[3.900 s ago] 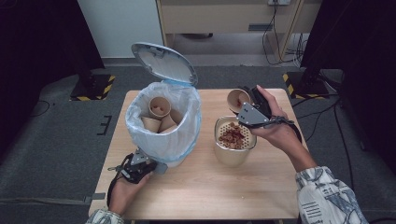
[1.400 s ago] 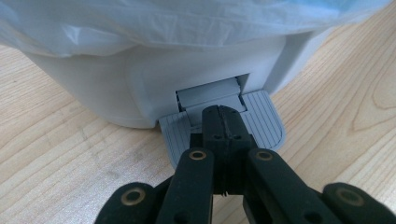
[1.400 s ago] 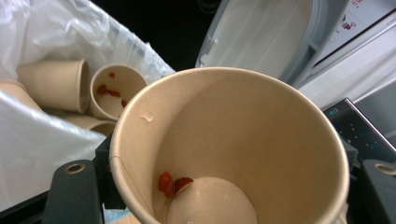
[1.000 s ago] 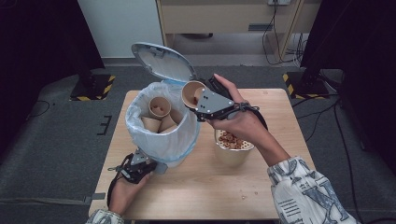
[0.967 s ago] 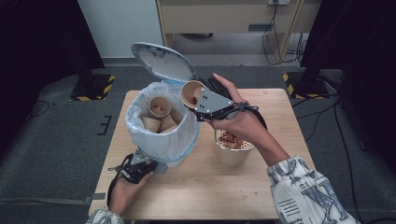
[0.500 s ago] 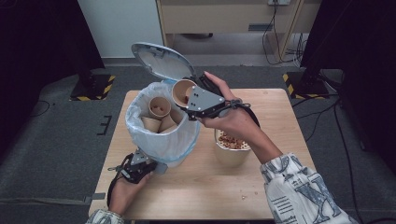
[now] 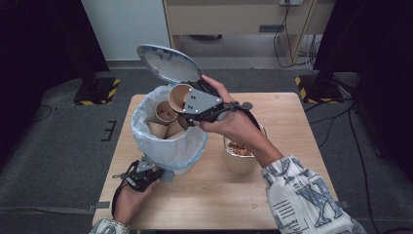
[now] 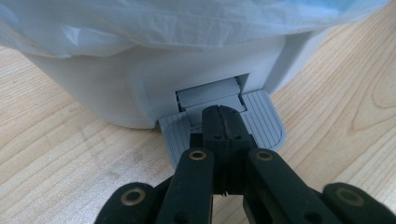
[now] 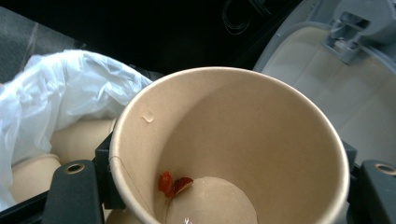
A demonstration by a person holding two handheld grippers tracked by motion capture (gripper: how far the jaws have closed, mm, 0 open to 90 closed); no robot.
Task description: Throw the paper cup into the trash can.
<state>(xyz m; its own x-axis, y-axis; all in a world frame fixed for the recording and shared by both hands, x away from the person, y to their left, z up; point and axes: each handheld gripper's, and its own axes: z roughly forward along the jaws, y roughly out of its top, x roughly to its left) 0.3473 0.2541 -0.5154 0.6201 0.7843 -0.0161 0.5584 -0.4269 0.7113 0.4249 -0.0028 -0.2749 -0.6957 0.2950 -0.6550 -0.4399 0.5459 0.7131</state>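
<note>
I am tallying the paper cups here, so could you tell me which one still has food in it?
The paper cup on the table, right of the bin, holds reddish-brown bits. Those in the bin look empty, and the held cup has only scraps.

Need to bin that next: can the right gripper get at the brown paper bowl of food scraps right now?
Probably not yet: the right gripper is shut on a brown paper cup over the lined white pedal bin. The bowl of scraps sits under that forearm, otherwise unobstructed.
</note>
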